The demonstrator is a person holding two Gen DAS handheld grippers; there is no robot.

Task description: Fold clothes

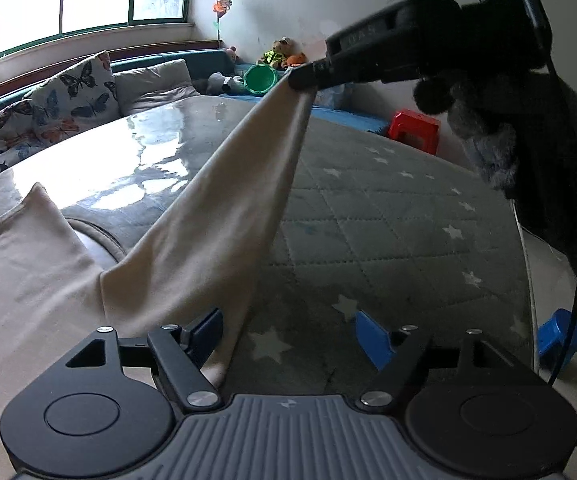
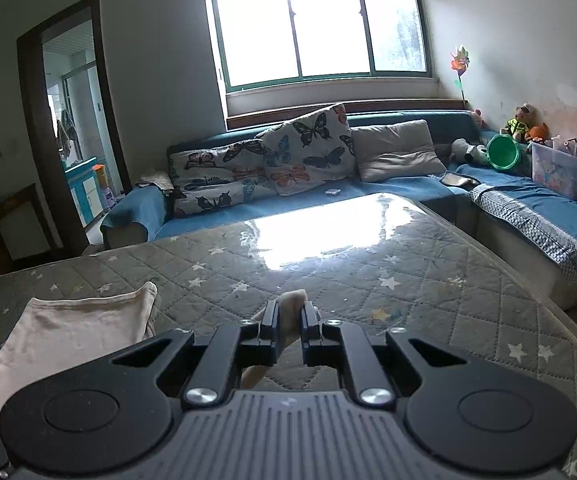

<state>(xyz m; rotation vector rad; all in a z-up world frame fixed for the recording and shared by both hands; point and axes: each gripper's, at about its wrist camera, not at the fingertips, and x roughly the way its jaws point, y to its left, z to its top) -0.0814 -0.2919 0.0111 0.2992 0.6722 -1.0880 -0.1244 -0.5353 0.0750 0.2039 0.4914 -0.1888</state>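
Beige garment (image 1: 216,216) edge cut off | right claw (image 2: 290,314) pinches sleeve | left claw (image 1: 292,338) spread wide

Beige garment (image 1: 192,224), plain cloth: lay flat at lower left of frame, one corner pulled taut diagonally up toward upper centre.

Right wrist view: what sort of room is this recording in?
Most likely a home living room: a blue corner sofa with butterfly cushions under a window, and stuffed toys in the corner.
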